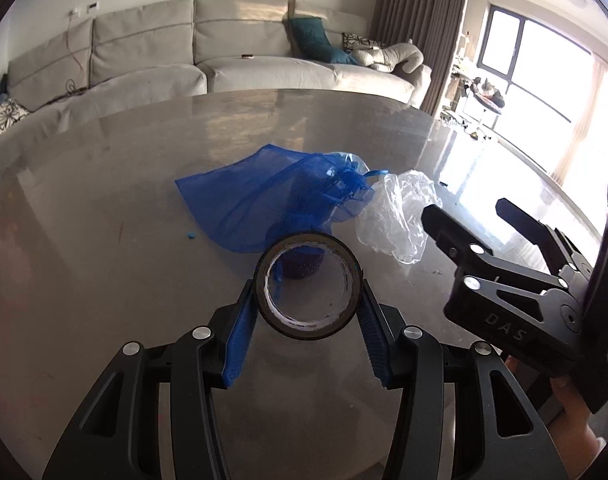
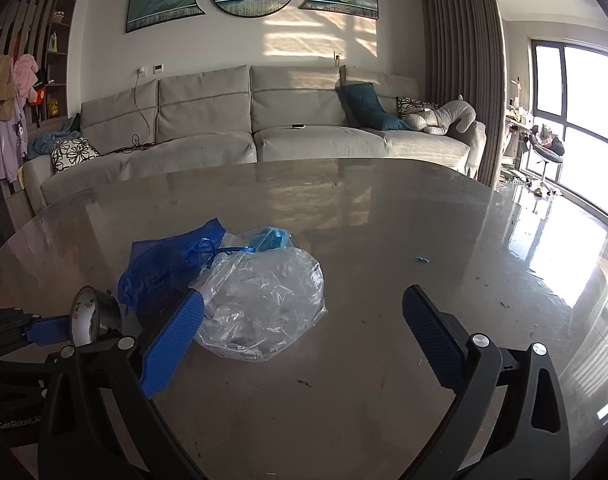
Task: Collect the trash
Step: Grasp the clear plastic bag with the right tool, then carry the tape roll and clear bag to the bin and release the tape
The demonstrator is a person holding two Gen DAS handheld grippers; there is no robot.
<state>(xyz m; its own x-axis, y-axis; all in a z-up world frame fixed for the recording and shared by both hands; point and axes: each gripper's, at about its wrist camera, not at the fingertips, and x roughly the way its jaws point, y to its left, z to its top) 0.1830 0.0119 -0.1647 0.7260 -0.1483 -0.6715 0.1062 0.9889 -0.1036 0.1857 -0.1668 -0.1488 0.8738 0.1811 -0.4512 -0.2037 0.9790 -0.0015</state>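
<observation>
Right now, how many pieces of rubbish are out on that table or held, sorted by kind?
Blue mesh bags: 1
Clear plastic bags: 1
Tape rolls: 1, clamped in the left gripper
Small blue scraps: 2
Total: 5
The right gripper is open and holds nothing.

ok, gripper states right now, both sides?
Left gripper: shut on the tape roll.
Right gripper: open, holding nothing, beside the clear plastic bag.
</observation>
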